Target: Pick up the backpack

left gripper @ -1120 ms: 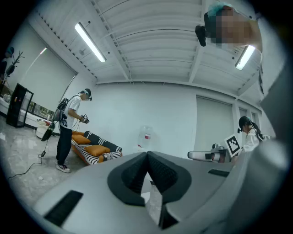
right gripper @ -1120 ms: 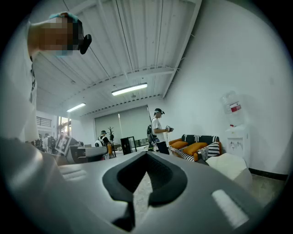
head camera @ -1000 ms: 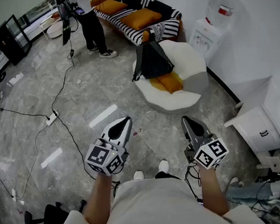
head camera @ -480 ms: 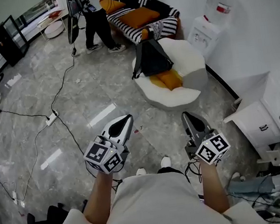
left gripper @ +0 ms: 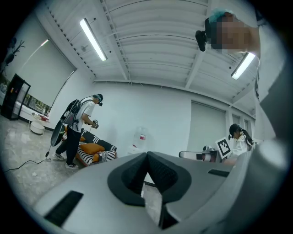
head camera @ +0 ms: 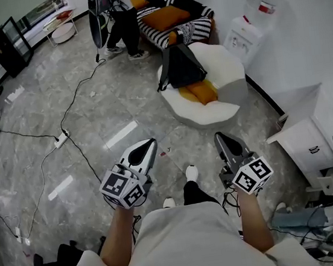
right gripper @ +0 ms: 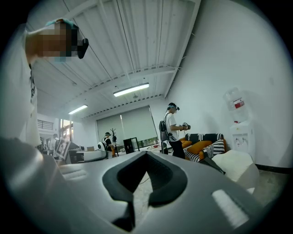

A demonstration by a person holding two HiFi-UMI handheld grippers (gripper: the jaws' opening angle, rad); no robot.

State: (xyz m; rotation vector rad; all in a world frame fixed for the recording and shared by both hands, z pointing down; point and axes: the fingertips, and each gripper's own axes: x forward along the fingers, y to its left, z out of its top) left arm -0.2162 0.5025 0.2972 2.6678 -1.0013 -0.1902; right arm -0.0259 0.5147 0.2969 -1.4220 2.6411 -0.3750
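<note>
Hidden / cut off: standing person (head camera: 122,19) cropped by top edge of head view, legs and shoes only. Clutter at lower right, below white cabinet (head camera: 307,148), too tangled to sort out. Backpack (head camera: 181,66) plain in head view, yet only a dark sliver beside the pale seat in right gripper view, hard to make out.

Position: backpack upright on the back part of a white chair (head camera: 231,104), strap hanging over the chair's left rim, orange cushion (head camera: 201,94) just in front. Well apart from both grippers, farther up the floor.

Materials / shapes: backpack black, soft fabric, roughly triangular. Chair rounded, padded, lobed outline. Floor (head camera: 89,103) glossy grey marble-look tile, thin black cable (head camera: 80,150) snaking across. Sofa (head camera: 192,28) black-and-white striped.

Tongs: left gripper (head camera: 146,148) and right gripper (head camera: 222,142) both grey moulded shells with black ribbed pads; jaws pressed together on each, nothing between them.
</note>
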